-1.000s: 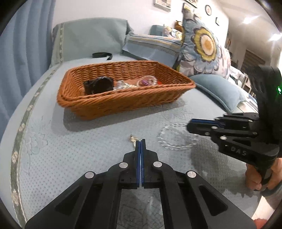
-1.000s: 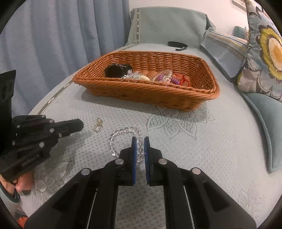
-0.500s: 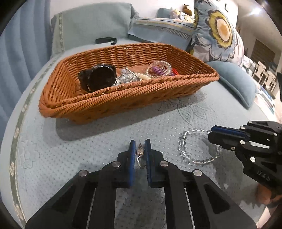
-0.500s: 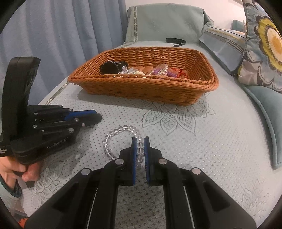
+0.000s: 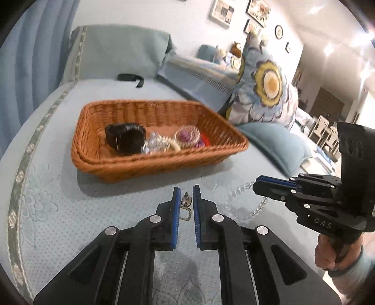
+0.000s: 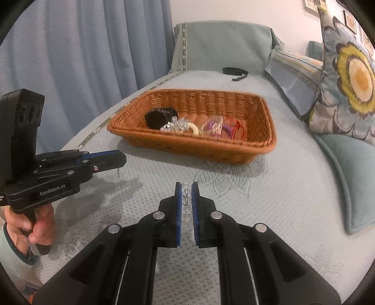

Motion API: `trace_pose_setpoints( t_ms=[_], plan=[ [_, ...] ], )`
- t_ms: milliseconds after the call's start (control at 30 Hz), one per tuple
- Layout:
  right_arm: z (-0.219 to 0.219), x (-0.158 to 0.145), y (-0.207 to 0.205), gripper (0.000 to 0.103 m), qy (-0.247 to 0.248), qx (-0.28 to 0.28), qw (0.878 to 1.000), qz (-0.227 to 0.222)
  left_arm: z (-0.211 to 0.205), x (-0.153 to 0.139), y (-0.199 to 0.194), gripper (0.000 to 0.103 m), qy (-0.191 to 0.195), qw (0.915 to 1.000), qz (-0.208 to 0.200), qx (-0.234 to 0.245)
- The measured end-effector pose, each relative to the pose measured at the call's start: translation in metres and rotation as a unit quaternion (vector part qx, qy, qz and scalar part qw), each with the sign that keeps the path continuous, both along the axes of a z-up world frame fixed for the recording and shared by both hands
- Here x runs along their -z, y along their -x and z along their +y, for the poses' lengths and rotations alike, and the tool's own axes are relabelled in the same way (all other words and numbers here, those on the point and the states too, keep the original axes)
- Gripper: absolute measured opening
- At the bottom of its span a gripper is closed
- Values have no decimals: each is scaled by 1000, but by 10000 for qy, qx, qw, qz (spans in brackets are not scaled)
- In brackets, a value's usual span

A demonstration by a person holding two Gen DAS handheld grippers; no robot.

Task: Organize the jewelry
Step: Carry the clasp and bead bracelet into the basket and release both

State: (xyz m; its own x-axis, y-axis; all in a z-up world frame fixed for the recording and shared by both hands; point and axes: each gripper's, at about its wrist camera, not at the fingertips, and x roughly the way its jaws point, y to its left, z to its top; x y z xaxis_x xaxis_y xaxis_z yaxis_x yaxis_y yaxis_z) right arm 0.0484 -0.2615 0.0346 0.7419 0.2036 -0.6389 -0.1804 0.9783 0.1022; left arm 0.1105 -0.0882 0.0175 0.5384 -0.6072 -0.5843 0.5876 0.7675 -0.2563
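While level above the bedspread (image 6: 269,199), left hand-held gripper (image 5: 186,201) clasping a metal clasp (image 5: 185,206), right hand-held gripper (image 6: 186,199) a clear bead bracelet (image 6: 186,201).

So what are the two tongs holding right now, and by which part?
Left tongs hold a small metal clasp by its top end, ring dangling. Right tongs pinch the clear bead bracelet across one stretch of beads.

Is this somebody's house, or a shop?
Most likely a home, perhaps a living room: a flowered cushion leans on a quilt-covered sofa, blue curtains hang behind, and framed pictures dot the wall.
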Motion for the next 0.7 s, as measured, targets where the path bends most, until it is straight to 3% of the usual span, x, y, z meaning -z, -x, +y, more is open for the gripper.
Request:
trace_pose_setpoints(
  t_ms=[200, 400, 500, 700],
  plan=[
    [2, -36, -2, 6, 167, -5, 9994, -305, 2, -25, -9, 9, 162, 9996, -209, -22],
    [4, -73, -46, 6, 155, 1, 9975, -694, -7, -43, -39, 9, 249, 9988, -390, -156],
    [8, -73, -75, 6, 238, 73, 9974, -682, -17, -44, -59, 9, 176, 9984, -463, -290],
    [4, -40, -144, 6, -97, 15, 10000, 14, -35, -28, -93, 9, -202, 9976, -451, -493]
  ],
)
